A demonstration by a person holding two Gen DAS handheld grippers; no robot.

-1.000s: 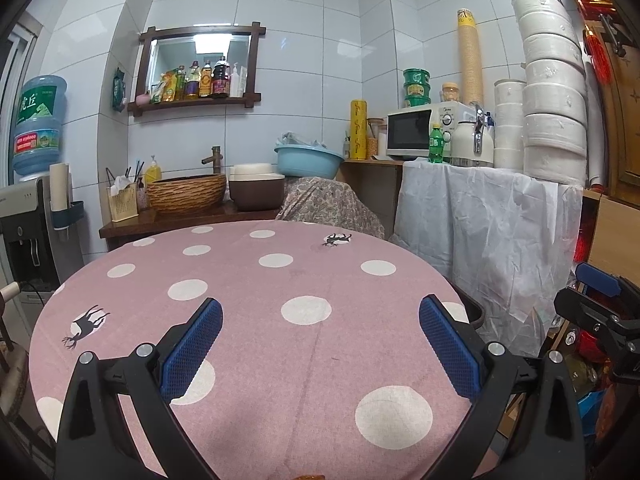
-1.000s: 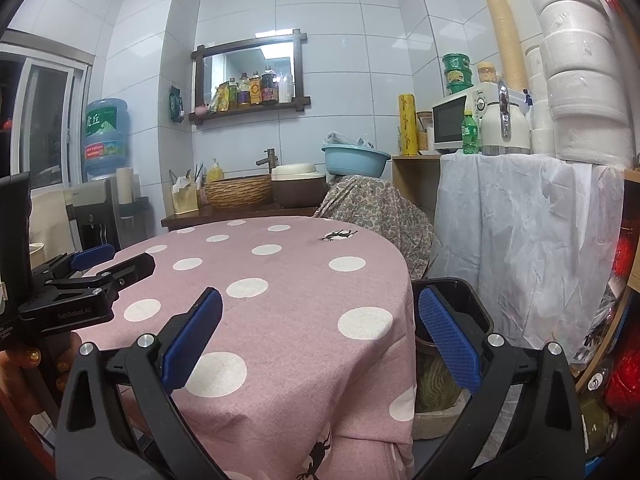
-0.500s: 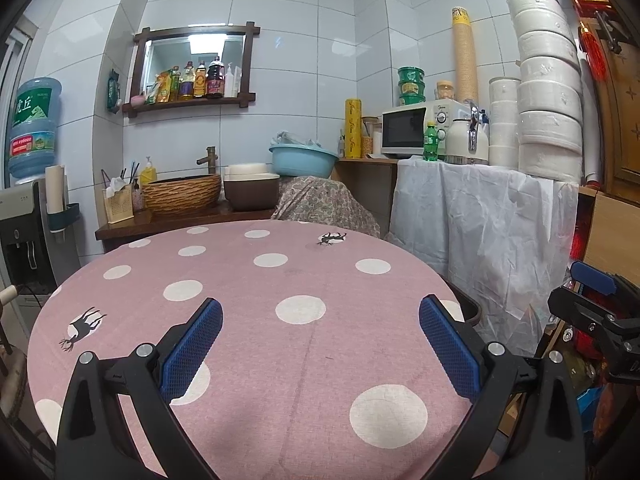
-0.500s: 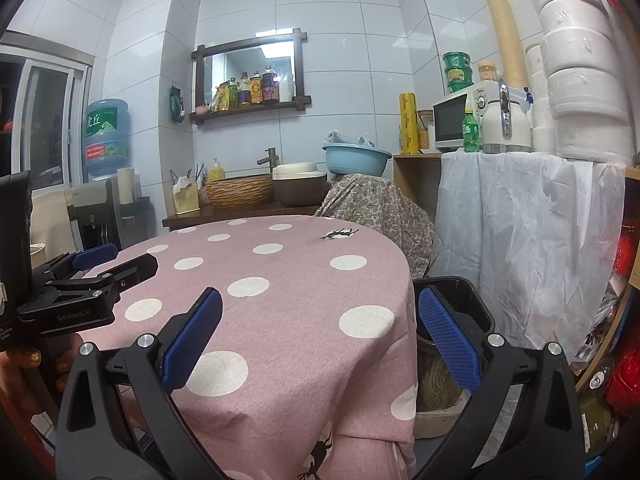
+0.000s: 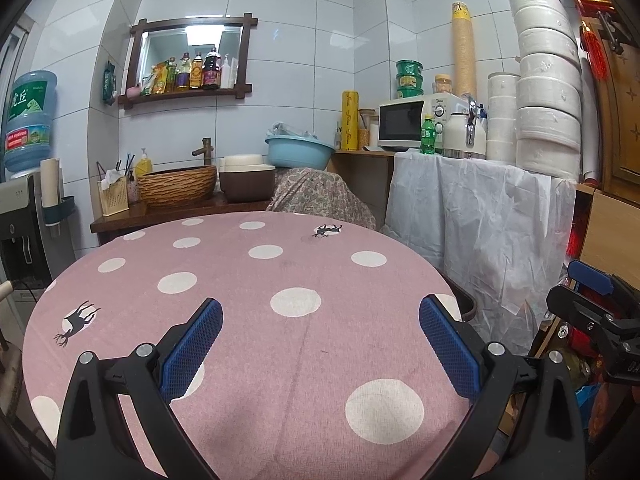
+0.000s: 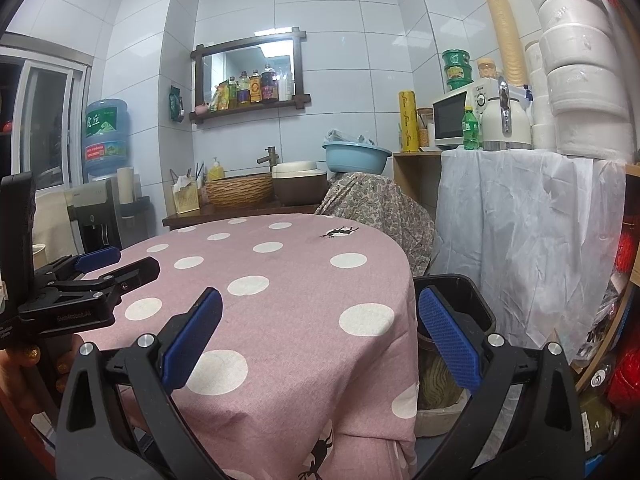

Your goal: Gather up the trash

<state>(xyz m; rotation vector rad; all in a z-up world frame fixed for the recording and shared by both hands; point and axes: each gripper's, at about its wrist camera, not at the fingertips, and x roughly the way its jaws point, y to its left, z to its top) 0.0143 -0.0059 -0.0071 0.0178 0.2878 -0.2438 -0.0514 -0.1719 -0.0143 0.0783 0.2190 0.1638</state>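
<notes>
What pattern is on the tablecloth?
The tablecloth is pink with large white dots and a few small dark deer figures, clearest in the left wrist view.

Left gripper (image 5: 320, 344) seems to have edged slightly leftward over the table (image 5: 240, 280)

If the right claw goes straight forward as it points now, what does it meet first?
Probably the edge of the pink table, just left of the black bin; the right claw is open and empty, and depth is unclear.

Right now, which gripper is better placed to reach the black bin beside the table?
Right. The right gripper hangs at the table edge with the black bin just beyond its fingers; the left gripper is over mid-table.
</notes>
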